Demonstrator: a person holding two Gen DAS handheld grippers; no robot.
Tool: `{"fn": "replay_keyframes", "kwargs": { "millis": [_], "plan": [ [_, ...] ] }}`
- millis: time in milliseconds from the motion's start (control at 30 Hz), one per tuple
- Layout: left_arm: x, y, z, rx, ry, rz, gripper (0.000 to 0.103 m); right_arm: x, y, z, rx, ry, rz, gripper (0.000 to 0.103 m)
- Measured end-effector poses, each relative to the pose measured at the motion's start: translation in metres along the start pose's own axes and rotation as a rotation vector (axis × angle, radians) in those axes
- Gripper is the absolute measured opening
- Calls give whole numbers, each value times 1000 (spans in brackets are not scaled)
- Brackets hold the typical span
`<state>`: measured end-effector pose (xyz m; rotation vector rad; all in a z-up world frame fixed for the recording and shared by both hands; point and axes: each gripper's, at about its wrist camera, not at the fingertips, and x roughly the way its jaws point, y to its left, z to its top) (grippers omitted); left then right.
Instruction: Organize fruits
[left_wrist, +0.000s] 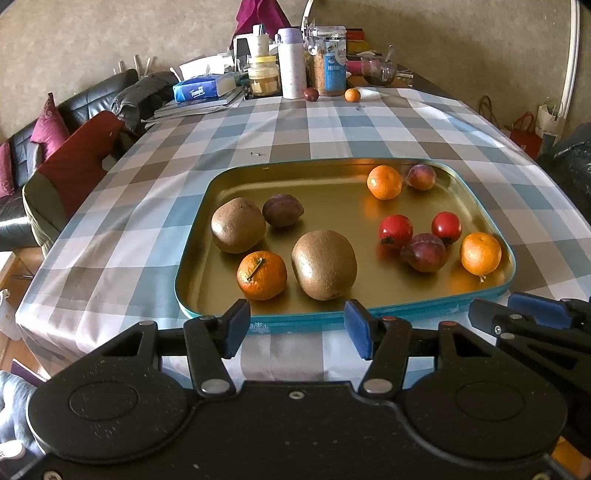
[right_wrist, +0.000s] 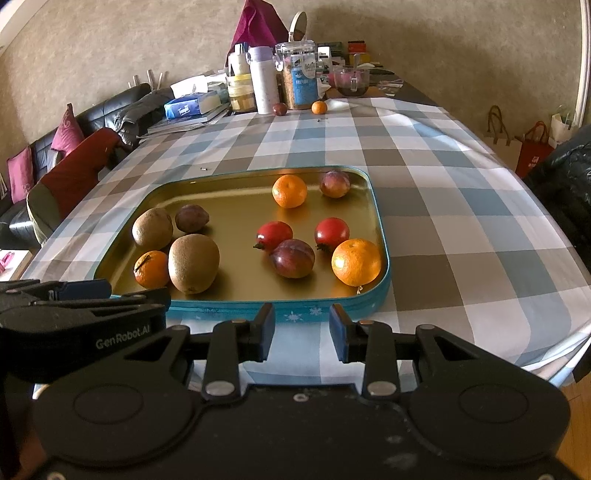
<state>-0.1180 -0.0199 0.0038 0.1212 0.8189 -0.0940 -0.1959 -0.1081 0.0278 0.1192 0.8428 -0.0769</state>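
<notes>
Gold tray (left_wrist: 332, 295) is waiting; I'm hovering both spread tools (left tool (left_wrist: 297, 328), right tool (right_wrist: 302, 332)), aiming squarely over the nearest kiwi (left_wrist: 324, 264).

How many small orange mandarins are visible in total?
4: three in the gold tin tray, near-left, near-right, far-right; one on the checked tablecloth by the jars.
</notes>
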Motion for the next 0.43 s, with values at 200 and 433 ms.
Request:
{"fn": "replay_keyframes", "kwargs": {
  "millis": [200, 433],
  "plan": [
    [1, 0, 1, 1, 1, 6, 62, 3, 0, 1, -3, 6, 3, 36],
    [4, 2, 5, 1, 14, 8, 62, 8, -1, 4, -2, 20, 4, 36]
  ]
}}
